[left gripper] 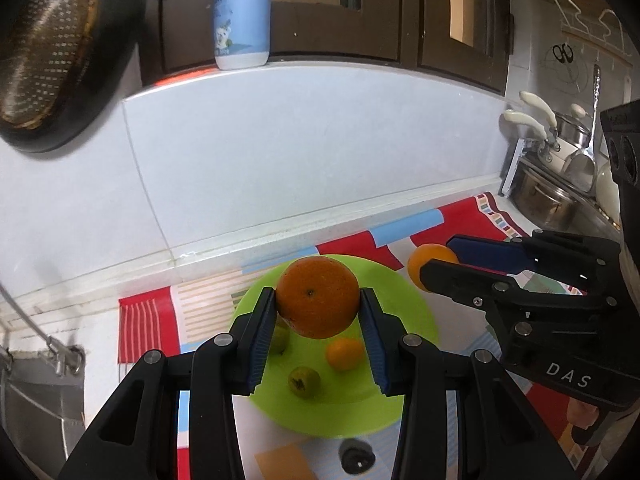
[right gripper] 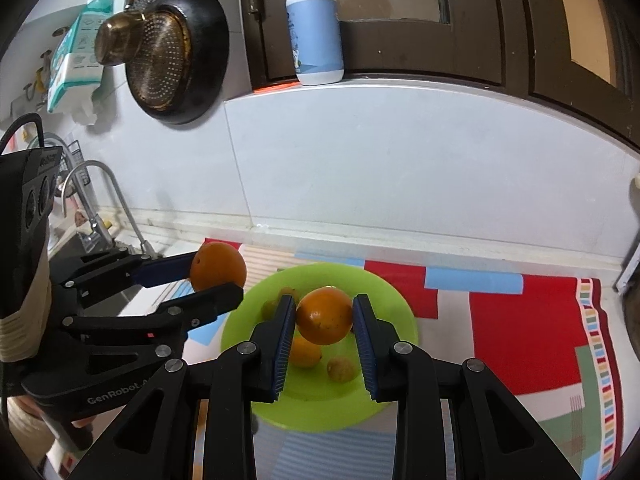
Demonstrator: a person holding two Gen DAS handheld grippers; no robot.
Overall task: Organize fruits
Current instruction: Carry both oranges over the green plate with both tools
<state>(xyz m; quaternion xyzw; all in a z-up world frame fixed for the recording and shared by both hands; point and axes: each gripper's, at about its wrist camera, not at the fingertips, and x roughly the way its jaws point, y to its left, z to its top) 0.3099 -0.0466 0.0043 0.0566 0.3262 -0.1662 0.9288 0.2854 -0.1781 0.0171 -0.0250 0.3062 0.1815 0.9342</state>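
Note:
My left gripper (left gripper: 318, 294) is shut on a large orange (left gripper: 318, 316), held above a lime-green plate (left gripper: 408, 312). On that plate lie a small orange (left gripper: 344, 354) and two small green fruits (left gripper: 304, 382). My right gripper (right gripper: 323, 300) is shut on a second orange (right gripper: 325, 320) over the same plate (right gripper: 392, 300), where a small orange (right gripper: 306, 354) and a yellowish fruit (right gripper: 341, 369) rest. The two grippers hang side by side. The right gripper (left gripper: 438, 258) shows with its orange (left gripper: 420, 266) in the left wrist view, and the left gripper (right gripper: 218, 276) with its orange (right gripper: 218, 264) in the right wrist view.
A patterned mat (right gripper: 520, 332) covers the counter under the plate. A tiled wall rises behind it, with a pump bottle (right gripper: 316, 36) on the ledge and a black pan (right gripper: 180, 56) hanging. A faucet (right gripper: 100, 200) stands at the left, and pots (left gripper: 548, 200) at the right.

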